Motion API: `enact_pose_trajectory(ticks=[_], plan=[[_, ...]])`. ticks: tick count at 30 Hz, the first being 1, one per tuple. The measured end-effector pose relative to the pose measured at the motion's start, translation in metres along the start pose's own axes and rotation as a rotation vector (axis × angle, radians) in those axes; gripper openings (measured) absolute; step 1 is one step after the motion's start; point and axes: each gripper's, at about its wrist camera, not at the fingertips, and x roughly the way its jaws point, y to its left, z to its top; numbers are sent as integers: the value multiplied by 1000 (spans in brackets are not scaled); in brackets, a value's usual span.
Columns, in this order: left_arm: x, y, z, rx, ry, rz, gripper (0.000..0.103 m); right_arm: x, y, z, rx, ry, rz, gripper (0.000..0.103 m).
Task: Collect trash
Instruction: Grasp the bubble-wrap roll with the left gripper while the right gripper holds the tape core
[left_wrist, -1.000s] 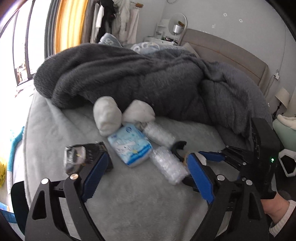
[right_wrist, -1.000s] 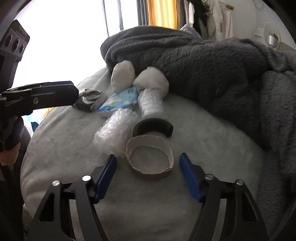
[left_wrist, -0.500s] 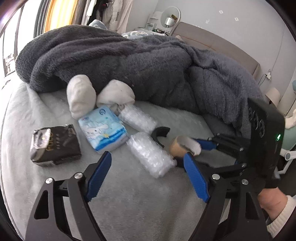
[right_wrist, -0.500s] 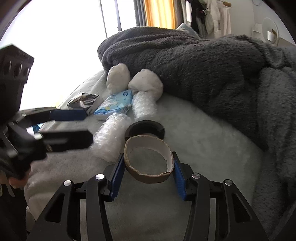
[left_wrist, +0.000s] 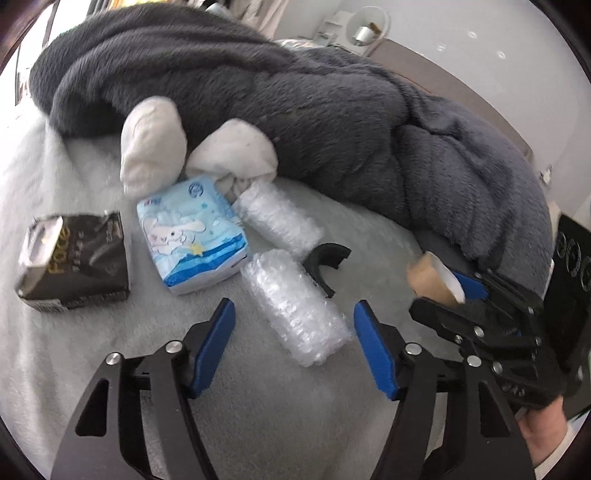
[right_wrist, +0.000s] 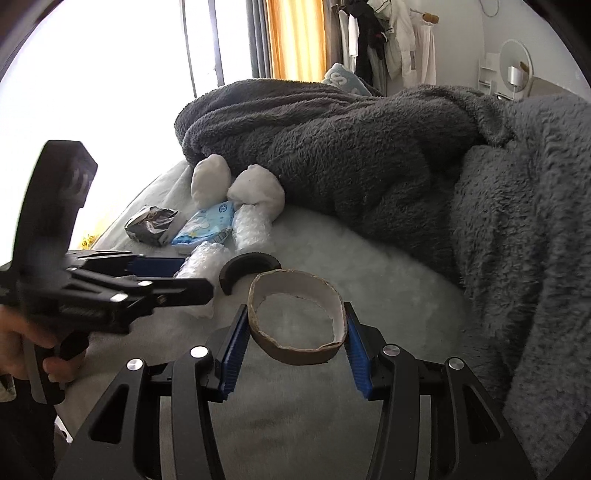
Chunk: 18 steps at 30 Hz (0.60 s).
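From the left wrist, the left tongs (left_wrist: 291, 330) stand wide open and empty, poised over the near bubble roll (left_wrist: 293, 306) on the bed (left_wrist: 92, 350); nothing is gripped yet. Left on the bed are a second bubble roll (left_wrist: 280, 218), a blue tissue pack (left_wrist: 190, 232), a black packet (left_wrist: 75, 264) and a black clip (left_wrist: 327, 262), below the grey blanket (left_wrist: 332, 122). At right, the right tongs (left_wrist: 448, 291) carry the cardboard ring (left_wrist: 430, 277). From the right wrist, the right tongs (right_wrist: 293, 332) are closed on the cardboard ring (right_wrist: 297, 321), pinching it slightly oval and apparently clear of the bed. No bin shows, so I judge collection barely begun: one piece in hand, the rest untouched.
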Motion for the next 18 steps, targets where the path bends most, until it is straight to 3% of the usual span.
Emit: enact_pose_trajectory(ticks=[6, 12, 18], plan=[[5, 5, 8, -25, 42, -19, 51, -10, -1, 9, 39, -25, -37, 50], [-8, 9, 12, -20, 44, -10, 50, -13, 5, 23, 118, -60, -14, 50], [-30, 7, 10, 78, 14, 47, 50, -1, 22, 47, 171, -70, 27, 50]])
